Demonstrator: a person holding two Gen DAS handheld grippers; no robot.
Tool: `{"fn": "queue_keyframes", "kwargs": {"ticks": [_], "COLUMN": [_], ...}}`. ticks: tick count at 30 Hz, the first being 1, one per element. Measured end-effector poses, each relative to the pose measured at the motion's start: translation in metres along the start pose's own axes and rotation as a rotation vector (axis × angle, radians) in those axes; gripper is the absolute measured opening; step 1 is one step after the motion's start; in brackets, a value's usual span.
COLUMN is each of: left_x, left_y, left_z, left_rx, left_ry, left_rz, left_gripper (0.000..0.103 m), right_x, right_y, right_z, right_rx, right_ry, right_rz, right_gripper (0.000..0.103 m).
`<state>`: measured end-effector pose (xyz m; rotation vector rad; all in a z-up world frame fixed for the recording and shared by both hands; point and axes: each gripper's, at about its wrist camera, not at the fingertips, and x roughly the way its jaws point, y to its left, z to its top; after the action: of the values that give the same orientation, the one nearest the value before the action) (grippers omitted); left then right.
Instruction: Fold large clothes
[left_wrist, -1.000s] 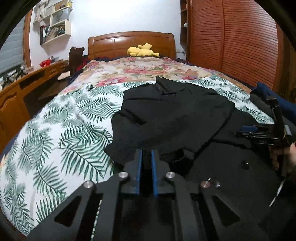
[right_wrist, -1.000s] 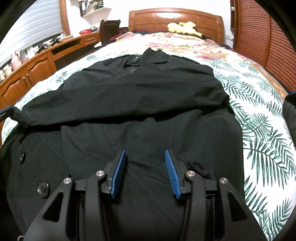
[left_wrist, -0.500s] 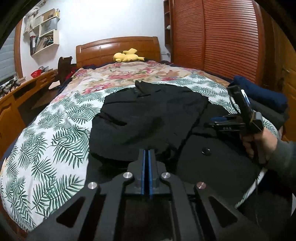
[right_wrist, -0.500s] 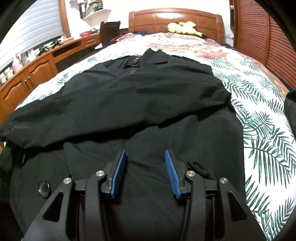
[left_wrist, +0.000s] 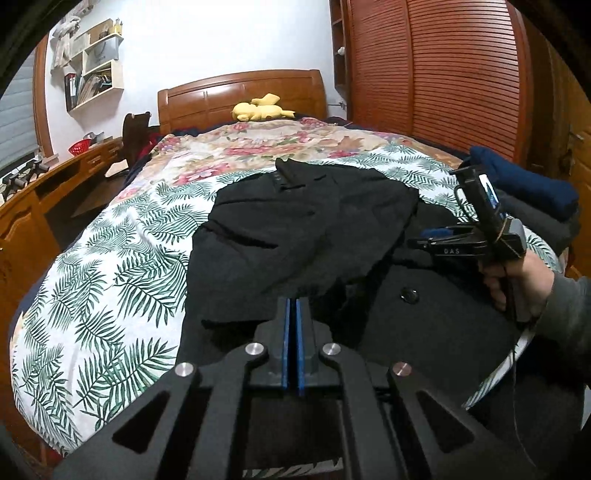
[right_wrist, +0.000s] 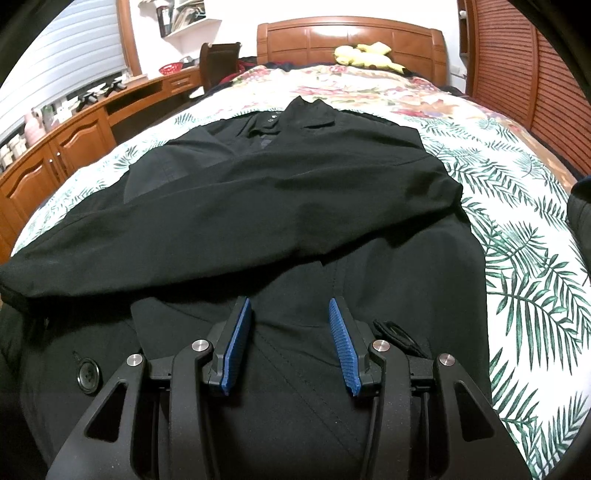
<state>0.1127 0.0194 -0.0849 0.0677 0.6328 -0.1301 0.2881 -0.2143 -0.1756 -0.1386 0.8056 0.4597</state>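
On the bed with the palm-leaf print cover (left_wrist: 110, 280), I see the large black coat of matte cloth (right_wrist: 280, 206) spread flat, collar toward the wooden headboard (right_wrist: 351, 37) at twelve o'clock and hem toward me at six. One long sleeve lies folded across the chest, running from about three o'clock to nine o'clock in the right wrist view, its cuff end reaching the left edge of that picture. A round black button (right_wrist: 88, 374) shows on the coat front at about eight o'clock.

My left gripper (left_wrist: 292, 306) has its blue-padded jaws pressed fully together, and I can see no cloth caught between them; the tips hang over the near edge of the folded sleeve. My right gripper (right_wrist: 290, 306) sits over the lower front of the coat with its jaws standing apart, nothing between the pads but the fabric lying below them. In the left wrist view that same right gripper appears at three o'clock, carried by a hand (left_wrist: 517, 280) in a grey sleeve.

A yellow plush toy (left_wrist: 260, 109) rests against the headboard at twelve o'clock. A stack of folded dark clothes, navy on top (left_wrist: 524, 184), sits at the bed's edge near two o'clock, beside the slatted wooden wardrobe doors (left_wrist: 443, 74).
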Motion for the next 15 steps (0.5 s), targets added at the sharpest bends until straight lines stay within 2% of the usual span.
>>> {"fn": "queue_keyframes", "kwargs": {"ticks": [3, 8, 11, 15], "left_x": [-0.007, -0.017, -0.022, -0.026], "left_y": [0.004, 0.018, 0.031, 0.052], "left_z": [0.0, -0.006, -0.012, -0.022], "left_rx": [0.004, 0.004, -0.006, -0.048], "left_ry": [0.002, 0.003, -0.007, -0.006], "left_rz": [-0.012, -0.018, 0.001, 0.005], "left_gripper": [0.001, 0.014, 0.023, 0.029], "right_x": [-0.006, -0.03, -0.042, -0.045], "right_y": [0.0, 0.009, 0.03, 0.075], "right_z": [0.003, 0.015, 0.028, 0.042], "right_rx": [-0.011, -0.036, -0.057, -0.113], "right_ry": [0.008, -0.037, -0.066, -0.084], "right_rz": [0.009, 0.006, 0.058, 0.135], "right_gripper": [0.044, 0.044, 0.044, 0.044]}}
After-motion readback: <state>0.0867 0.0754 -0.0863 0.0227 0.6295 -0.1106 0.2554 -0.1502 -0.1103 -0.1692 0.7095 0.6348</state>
